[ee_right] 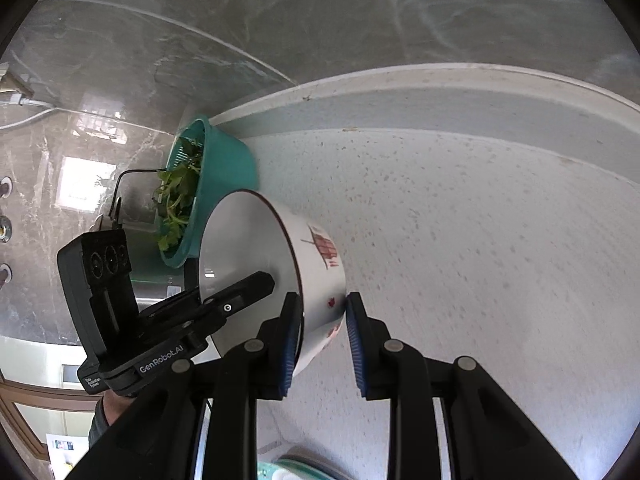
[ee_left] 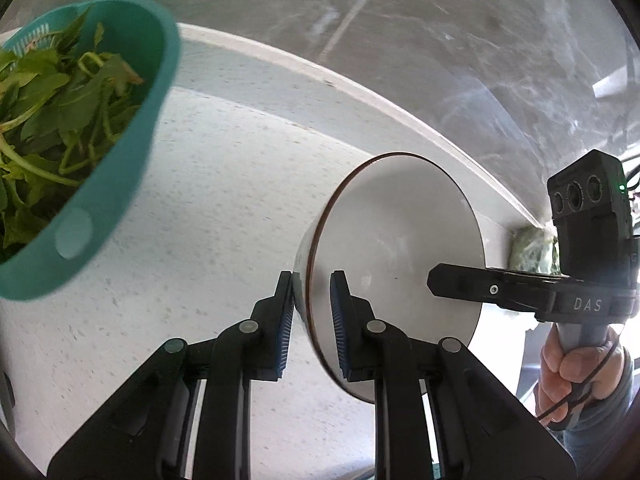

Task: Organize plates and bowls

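A white bowl (ee_left: 400, 248) with a dark rim hangs tilted above the speckled counter, held from both sides. My left gripper (ee_left: 312, 320) is shut on its near rim, one blue pad inside and one outside the wall. In the right wrist view the bowl (ee_right: 248, 248) shows red markings on its outside, and my right gripper (ee_right: 324, 340) is shut on the opposite rim. One of the right gripper's fingers (ee_left: 460, 286) reaches inside the bowl in the left wrist view. One of the left gripper's fingers (ee_right: 244, 294) does the same in the right wrist view.
A teal colander (ee_left: 120, 184) full of green leaves stands to the left, also seen behind the bowl as the colander (ee_right: 224, 176). The white counter (ee_right: 480, 260) ends at a raised lip against a marble wall (ee_left: 440, 40). A pale green-edged dish (ee_right: 304, 470) lies below. A hand (ee_left: 576, 364) grips the right handle.
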`<state>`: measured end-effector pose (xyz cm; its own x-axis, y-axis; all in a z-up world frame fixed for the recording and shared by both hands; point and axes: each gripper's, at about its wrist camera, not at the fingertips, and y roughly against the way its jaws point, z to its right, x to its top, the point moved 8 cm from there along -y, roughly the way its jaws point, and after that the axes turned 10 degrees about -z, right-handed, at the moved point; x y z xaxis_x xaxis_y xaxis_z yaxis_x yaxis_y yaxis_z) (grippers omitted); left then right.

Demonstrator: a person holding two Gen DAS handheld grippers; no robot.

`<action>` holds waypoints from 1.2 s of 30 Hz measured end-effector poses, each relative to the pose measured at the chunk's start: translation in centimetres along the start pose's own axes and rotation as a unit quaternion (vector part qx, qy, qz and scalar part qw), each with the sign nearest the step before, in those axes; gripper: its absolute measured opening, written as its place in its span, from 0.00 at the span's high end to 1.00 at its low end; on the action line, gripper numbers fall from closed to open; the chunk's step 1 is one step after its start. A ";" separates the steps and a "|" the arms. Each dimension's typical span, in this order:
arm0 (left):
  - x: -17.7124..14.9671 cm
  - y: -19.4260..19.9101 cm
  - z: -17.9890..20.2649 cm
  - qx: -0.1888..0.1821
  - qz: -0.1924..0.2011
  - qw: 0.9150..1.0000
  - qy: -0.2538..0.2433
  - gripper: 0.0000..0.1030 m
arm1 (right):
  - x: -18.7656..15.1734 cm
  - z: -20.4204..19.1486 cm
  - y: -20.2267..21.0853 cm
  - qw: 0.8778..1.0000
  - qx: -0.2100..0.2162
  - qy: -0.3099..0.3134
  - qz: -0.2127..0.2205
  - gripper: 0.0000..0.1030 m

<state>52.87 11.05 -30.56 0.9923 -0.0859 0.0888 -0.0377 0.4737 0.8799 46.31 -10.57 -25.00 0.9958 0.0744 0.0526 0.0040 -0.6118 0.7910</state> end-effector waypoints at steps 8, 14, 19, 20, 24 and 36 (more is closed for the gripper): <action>-1.0 -0.5 3.4 -0.001 -0.014 1.000 -0.027 0.84 | -3.3 1.6 2.7 1.000 0.000 -0.015 0.020 0.75; -3.1 -1.9 7.9 0.000 -0.028 0.998 -0.048 0.84 | -5.3 2.8 4.5 0.999 -0.001 -0.031 0.037 0.75; -4.9 -2.5 11.0 0.000 -0.040 0.997 -0.067 0.84 | -7.1 4.0 5.9 0.998 0.001 -0.046 0.049 0.74; -5.1 -2.5 11.5 0.001 -0.041 0.997 -0.069 0.84 | -7.7 4.4 6.3 0.998 0.002 -0.049 0.051 0.74; -6.6 -2.3 13.6 0.006 -0.041 0.996 -0.076 0.84 | -9.3 5.4 7.4 0.997 0.006 -0.053 0.054 0.75; -11.6 -3.2 22.4 0.023 -0.033 0.996 -0.086 0.84 | -15.3 8.5 11.8 0.998 0.018 -0.041 0.053 0.74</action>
<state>38.88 -9.10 -23.92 0.9584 -0.2654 0.1051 0.0174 0.4218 0.9065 31.91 -25.59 -21.67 0.9950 -0.0558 0.0828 -0.0992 -0.6413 0.7608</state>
